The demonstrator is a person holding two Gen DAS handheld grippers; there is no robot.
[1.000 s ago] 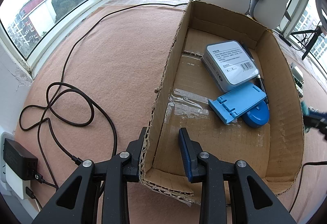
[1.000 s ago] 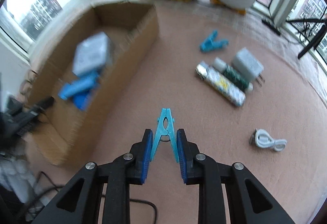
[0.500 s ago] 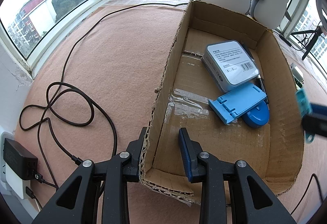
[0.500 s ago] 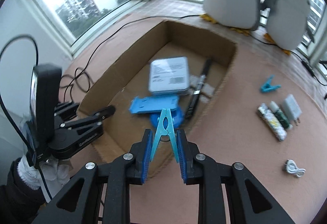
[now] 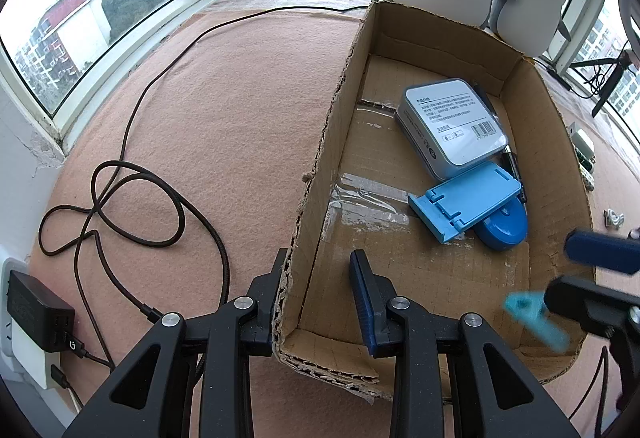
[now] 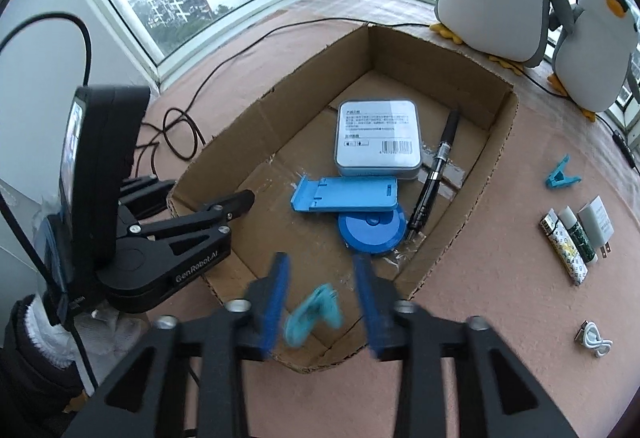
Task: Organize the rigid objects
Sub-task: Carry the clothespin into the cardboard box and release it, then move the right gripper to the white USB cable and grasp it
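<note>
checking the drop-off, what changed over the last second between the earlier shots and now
The right gripper carried the light blue clothespin from over the mat to above the cardboard box; its jaws are now opening and the clothespin sits loose and tilted between them. The left gripper stays clamped on the box wall; the box contents are unmoved.

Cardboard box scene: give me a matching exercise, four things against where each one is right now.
Things:
1. silver tin
2. black pen
3. light blue clip
4. white cable

Places:
A. on the carpet outside the cardboard box
B. between the opening pads of the right gripper
C. flat in the box, label up
D. in the box, beside the tin

Pairs: 1-C, 2-D, 3-B, 4-A
</note>
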